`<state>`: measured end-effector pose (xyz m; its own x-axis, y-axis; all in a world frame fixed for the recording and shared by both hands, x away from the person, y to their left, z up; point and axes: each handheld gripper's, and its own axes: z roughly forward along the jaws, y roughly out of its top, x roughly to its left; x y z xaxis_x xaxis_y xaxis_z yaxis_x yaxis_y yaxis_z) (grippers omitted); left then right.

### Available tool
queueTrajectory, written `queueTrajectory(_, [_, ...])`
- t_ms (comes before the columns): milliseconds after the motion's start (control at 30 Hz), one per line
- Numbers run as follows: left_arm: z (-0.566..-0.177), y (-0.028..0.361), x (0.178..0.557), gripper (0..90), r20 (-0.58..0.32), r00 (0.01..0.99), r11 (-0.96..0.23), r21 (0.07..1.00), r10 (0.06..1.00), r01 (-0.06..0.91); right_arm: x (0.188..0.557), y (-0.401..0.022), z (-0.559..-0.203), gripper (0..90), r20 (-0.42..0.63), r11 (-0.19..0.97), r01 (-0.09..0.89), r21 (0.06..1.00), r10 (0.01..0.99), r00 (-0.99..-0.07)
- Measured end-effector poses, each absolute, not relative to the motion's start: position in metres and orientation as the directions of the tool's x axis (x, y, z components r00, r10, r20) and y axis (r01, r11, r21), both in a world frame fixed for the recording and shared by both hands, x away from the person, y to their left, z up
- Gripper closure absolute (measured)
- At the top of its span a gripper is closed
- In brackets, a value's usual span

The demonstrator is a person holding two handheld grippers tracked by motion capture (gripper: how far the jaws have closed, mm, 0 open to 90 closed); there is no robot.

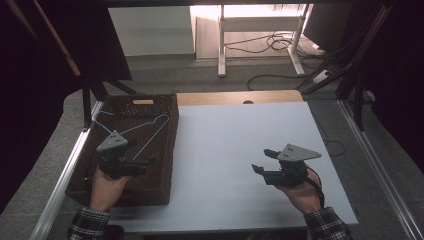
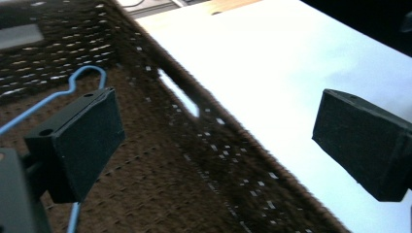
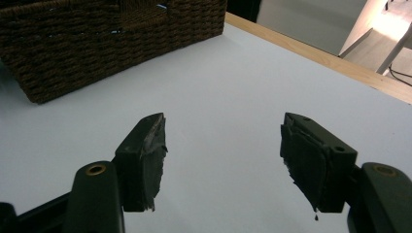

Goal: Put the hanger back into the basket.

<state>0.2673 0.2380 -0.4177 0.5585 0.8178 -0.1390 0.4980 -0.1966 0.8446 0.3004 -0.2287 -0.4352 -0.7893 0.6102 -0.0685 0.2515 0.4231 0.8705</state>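
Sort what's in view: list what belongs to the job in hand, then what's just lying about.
Job in hand:
- blue wire hanger, lying in the basket
- brown woven basket
- left gripper, fingers open over the basket
- right gripper, fingers open and holding nothing

Lying about:
- white table
- cables on the floor beyond

Blue hanger (image 1: pixel 135 131) in wicker basket (image 1: pixel 165 150)
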Motion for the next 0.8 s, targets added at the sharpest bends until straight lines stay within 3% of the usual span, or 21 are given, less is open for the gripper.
queueTrajectory(300, [-0.419,0.219,0.260,4.4,-0.149,0.594,-0.212,0.843,0.790,0.494,0.298,-0.227,-0.434,29.5,-0.050,0.410,0.260,0.874,0.608,-0.792])
queueTrajectory(800, [-0.418,0.185,0.243,1.0,-0.104,0.642,-0.265,0.852,0.759,0.451,0.282,-0.233,-0.431,15.7,-0.008,0.380,0.289,0.879,0.618,-0.786])
